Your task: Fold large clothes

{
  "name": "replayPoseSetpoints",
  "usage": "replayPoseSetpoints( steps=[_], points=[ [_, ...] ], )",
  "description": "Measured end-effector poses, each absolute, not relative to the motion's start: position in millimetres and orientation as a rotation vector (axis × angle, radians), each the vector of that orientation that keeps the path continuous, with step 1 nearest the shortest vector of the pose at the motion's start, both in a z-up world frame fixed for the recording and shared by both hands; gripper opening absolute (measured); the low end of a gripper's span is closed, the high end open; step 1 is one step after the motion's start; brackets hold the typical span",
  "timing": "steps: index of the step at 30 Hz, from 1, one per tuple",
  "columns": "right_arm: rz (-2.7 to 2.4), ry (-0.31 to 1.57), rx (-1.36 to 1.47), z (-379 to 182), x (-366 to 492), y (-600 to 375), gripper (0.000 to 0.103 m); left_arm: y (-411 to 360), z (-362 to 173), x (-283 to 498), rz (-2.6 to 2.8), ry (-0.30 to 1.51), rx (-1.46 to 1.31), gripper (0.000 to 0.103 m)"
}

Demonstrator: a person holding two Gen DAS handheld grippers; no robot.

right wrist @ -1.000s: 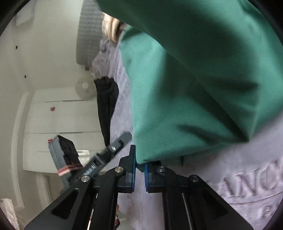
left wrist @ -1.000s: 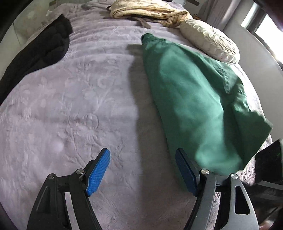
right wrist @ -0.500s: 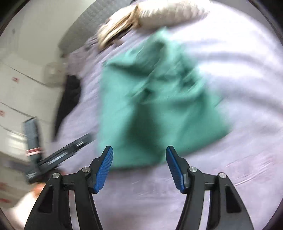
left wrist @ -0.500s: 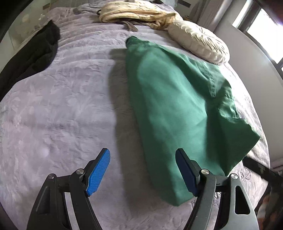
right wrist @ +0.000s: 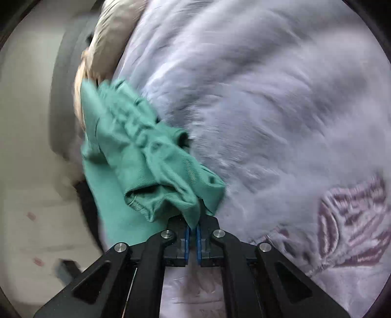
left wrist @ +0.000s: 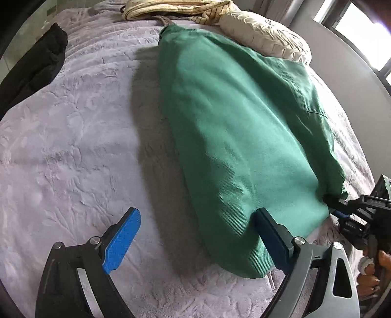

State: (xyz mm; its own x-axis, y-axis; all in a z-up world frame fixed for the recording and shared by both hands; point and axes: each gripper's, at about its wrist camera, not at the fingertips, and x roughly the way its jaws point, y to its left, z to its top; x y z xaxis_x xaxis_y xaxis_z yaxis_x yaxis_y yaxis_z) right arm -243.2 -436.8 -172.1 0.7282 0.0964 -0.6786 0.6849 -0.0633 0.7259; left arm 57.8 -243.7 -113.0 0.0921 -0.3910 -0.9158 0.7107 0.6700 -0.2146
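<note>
We see no box, basket or other container anywhere on the bed (left wrist: 73, 146); everything lies straight on its pale lilac embossed cover. The green garment (left wrist: 234, 137) stretches lengthwise down the right half of the bed, narrow at the far end by the pillows and broad at the near end. Our left gripper (left wrist: 195, 242) hovers above that near end with its jaws spreading apart, nothing pinched between them: the left blue pad hangs over bare cover, the right pad over the garment's near edge. Our right gripper (right wrist: 192, 234) is clenched on the garment's bunched near corner, cloth rising out from between its blue pads; in the left wrist view it shows at the right edge, with fingers of the person's hand (left wrist: 374, 271) behind it. Half a second ago that right gripper stood wide apart over the cloth and gripped nothing; a second ago it was clamped on the raised garment. The left jaws are wider than they were, and the garment now lies nearer to the left gripper and fills more of its view. Around it, a cream pillow (left wrist: 266, 36) lies just beside the garment's far right edge, a beige striped bundle (left wrist: 176, 8) sits at the head of the bed, and a black garment (left wrist: 31, 73) lies along the left edge, well apart. The right wrist view is blurred.
</note>
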Motion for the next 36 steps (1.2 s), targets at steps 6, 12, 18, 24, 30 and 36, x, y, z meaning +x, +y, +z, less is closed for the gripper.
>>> replayPoseSetpoints(
  steps=[6, 12, 18, 24, 30, 36],
  points=[
    [-0.647, 0.700, 1.402, -116.6, -282.6, -445.2, 0.029, -242.8, -116.2, 60.9, -0.830, 1.240, 0.304, 0.095],
    [-0.489, 0.729, 1.110, -62.4, -218.4, -487.2, 0.061, -242.0, -117.7, 59.4, -0.818, 1.241, 0.299, 0.095],
    [-0.396, 0.843, 1.104, -93.7, -154.3, -515.7, 0.052, -242.8, -116.7, 58.3, -0.807, 1.243, 0.300, 0.095],
    [-0.410, 0.870, 1.153, -126.8, -135.8, -540.3, 0.005, -245.3, -117.3, 56.7, -0.815, 1.247, 0.295, 0.095],
    [-0.361, 0.826, 1.326, -141.2, -152.7, -548.9, 0.007, -248.2, -114.2, 58.0, -0.788, 1.272, 0.311, 0.095],
    [-0.366, 0.882, 1.113, -92.0, -162.7, -547.2, 0.060, -251.5, -112.4, 61.2, -0.774, 1.293, 0.338, 0.095]
  ],
)
